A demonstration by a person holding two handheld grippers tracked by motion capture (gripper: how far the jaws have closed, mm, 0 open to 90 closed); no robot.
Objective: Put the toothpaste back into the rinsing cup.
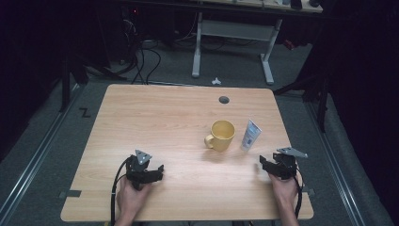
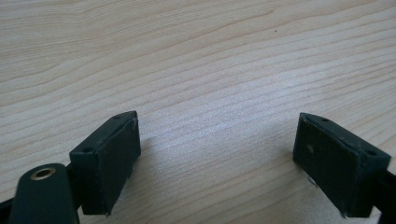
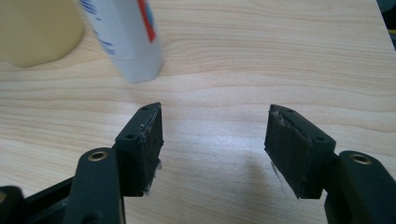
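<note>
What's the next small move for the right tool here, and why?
Probably ease the right tool forward and toward the white tube. Its jaws stand open with nothing between them, and the tube stands upright just ahead, beside the yellow mug.

Your worktop (image 1: 155,117) is pale wood with a round cable hole (image 1: 224,100) near its far edge. Around it you have grey carpet (image 1: 61,155), dark at the sides. Beyond stands a white-legged desk (image 1: 235,33), with black cables (image 1: 141,61) trailing on the floor beside it.
</note>
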